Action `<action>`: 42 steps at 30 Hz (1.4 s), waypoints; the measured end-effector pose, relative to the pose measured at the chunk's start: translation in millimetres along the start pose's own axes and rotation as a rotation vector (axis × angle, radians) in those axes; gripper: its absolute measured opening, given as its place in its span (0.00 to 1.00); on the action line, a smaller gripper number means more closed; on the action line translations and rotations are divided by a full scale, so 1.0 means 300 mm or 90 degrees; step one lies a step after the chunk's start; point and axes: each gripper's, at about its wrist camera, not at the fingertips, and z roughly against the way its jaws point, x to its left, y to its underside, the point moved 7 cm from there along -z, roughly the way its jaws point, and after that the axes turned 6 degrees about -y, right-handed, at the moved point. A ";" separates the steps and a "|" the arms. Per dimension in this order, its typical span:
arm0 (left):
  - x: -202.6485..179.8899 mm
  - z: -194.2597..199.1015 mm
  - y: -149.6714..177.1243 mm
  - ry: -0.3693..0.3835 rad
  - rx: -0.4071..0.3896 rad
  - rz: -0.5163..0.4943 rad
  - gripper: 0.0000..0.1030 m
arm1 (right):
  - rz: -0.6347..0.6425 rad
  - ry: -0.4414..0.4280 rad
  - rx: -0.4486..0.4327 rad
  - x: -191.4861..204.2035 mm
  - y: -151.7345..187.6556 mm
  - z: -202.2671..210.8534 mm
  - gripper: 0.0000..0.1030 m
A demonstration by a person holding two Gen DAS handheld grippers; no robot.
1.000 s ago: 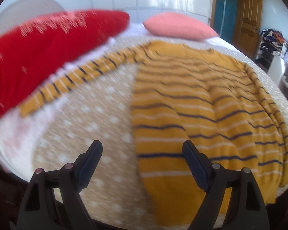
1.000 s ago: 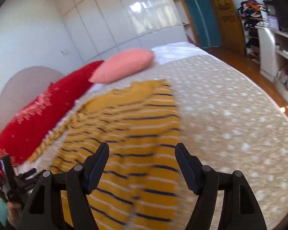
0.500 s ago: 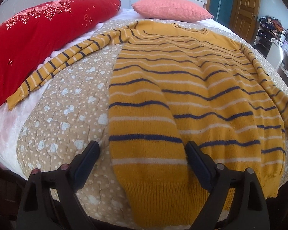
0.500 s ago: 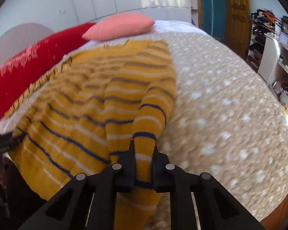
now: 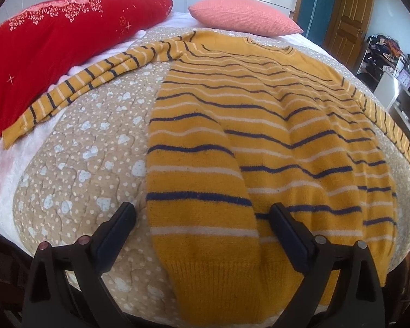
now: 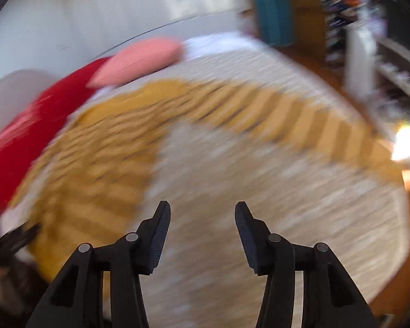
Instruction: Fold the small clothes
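Observation:
A yellow sweater (image 5: 259, 125) with navy and white stripes lies flat on the bed. Its left sleeve (image 5: 95, 76) runs out toward the red pillow. The right sleeve (image 5: 391, 128) stretches to the right edge. My left gripper (image 5: 201, 206) hovers over the hem's left corner, its jaws wide and still opening. The knit lies below them, not pinched. The right wrist view is blurred. There the sweater (image 6: 101, 147) sits to the left, and its right sleeve (image 6: 300, 120) lies stretched across the cover. My right gripper (image 6: 202, 204) is opening over bare cover, with nothing between its jaws.
A beige quilted cover (image 5: 90, 164) tops the bed. A red pillow (image 5: 54, 41) and a pink pillow (image 5: 240, 13) lie at the head. A wooden door (image 5: 347, 19) and cluttered shelves (image 5: 401, 82) stand to the right, beyond the bed's edge.
Half a second ago my right gripper was shut on the right sleeve's cuff. It has let go, and the sleeve now lies spread out to the right. My left gripper widened slightly.

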 end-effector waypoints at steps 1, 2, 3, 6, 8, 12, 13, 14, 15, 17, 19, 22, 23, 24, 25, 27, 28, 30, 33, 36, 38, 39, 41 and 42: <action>-0.003 0.005 0.000 0.010 0.004 0.005 0.86 | 0.002 -0.032 0.014 0.045 0.039 -0.039 0.52; -0.005 0.013 0.000 0.013 0.007 0.010 0.73 | 0.005 -0.054 0.025 0.089 0.072 -0.076 0.52; -0.004 0.016 0.000 0.004 0.005 0.009 0.63 | 0.014 -0.057 0.025 0.132 0.098 -0.119 0.53; -0.010 0.024 -0.002 0.003 0.012 0.004 0.23 | 0.049 -0.015 -0.021 0.176 0.099 -0.154 0.52; -0.014 0.036 -0.010 0.011 0.024 0.018 0.11 | 0.060 -0.026 -0.024 0.189 0.085 -0.167 0.08; -0.012 0.107 0.004 0.018 0.025 0.033 0.08 | 0.012 -0.095 -0.024 0.147 0.072 -0.108 0.07; -0.006 0.143 0.024 0.021 0.022 0.033 0.08 | 0.016 -0.096 -0.029 0.141 0.073 -0.072 0.07; -0.002 0.166 0.041 0.025 0.022 0.035 0.08 | 0.019 -0.098 -0.035 0.140 0.085 -0.026 0.07; 0.005 0.188 0.062 0.030 0.023 0.038 0.08 | 0.020 -0.108 -0.044 0.131 0.112 0.036 0.06; 0.021 0.214 0.113 0.038 0.033 0.050 0.10 | 0.014 -0.117 -0.047 0.113 0.156 0.096 0.04; 0.035 0.214 0.139 0.050 0.047 0.061 0.14 | 0.000 -0.104 -0.049 0.065 0.184 0.124 0.04; 0.062 0.243 0.136 0.056 0.031 0.070 0.42 | -0.050 -0.060 -0.093 -0.051 0.150 0.144 0.05; 0.072 0.265 0.121 0.049 0.008 0.073 0.57 | -0.074 -0.041 -0.110 -0.100 0.132 0.159 0.06; 0.077 0.287 0.106 0.046 -0.013 0.077 0.63 | -0.107 -0.018 -0.134 -0.181 0.103 0.179 0.08; 0.080 0.313 0.085 0.047 -0.043 0.083 0.74 | -0.126 0.001 -0.149 -0.237 0.088 0.195 0.12; 0.074 0.336 0.057 0.054 -0.074 0.086 0.82 | -0.171 0.079 -0.184 -0.390 0.030 0.213 0.24; 0.059 0.341 0.037 0.062 -0.087 0.078 0.83 | -0.193 0.111 -0.195 -0.466 0.001 0.215 0.30; 0.032 0.325 0.006 0.068 -0.095 0.060 0.83 | -0.243 0.126 -0.211 -0.603 -0.062 0.211 0.31; -0.019 0.276 -0.033 0.075 -0.090 0.045 0.83 | -0.305 0.101 -0.238 -0.713 -0.165 0.207 0.31; -0.065 0.235 -0.060 0.105 -0.073 0.047 0.83 | -0.372 0.098 -0.273 -0.798 -0.254 0.204 0.32; -0.090 0.224 -0.077 0.113 -0.074 0.041 0.83 | -0.429 0.092 -0.298 -0.856 -0.297 0.198 0.29; -0.096 0.220 -0.089 0.109 -0.078 0.037 0.83 | -0.458 0.083 -0.305 -0.890 -0.311 0.209 0.28; -0.099 0.214 -0.113 0.100 -0.089 0.032 0.83 | -0.470 0.090 -0.303 -0.914 -0.337 0.232 0.08; -0.097 0.209 -0.127 0.098 -0.094 0.033 0.83 | -0.457 0.102 -0.310 -0.912 -0.359 0.256 0.08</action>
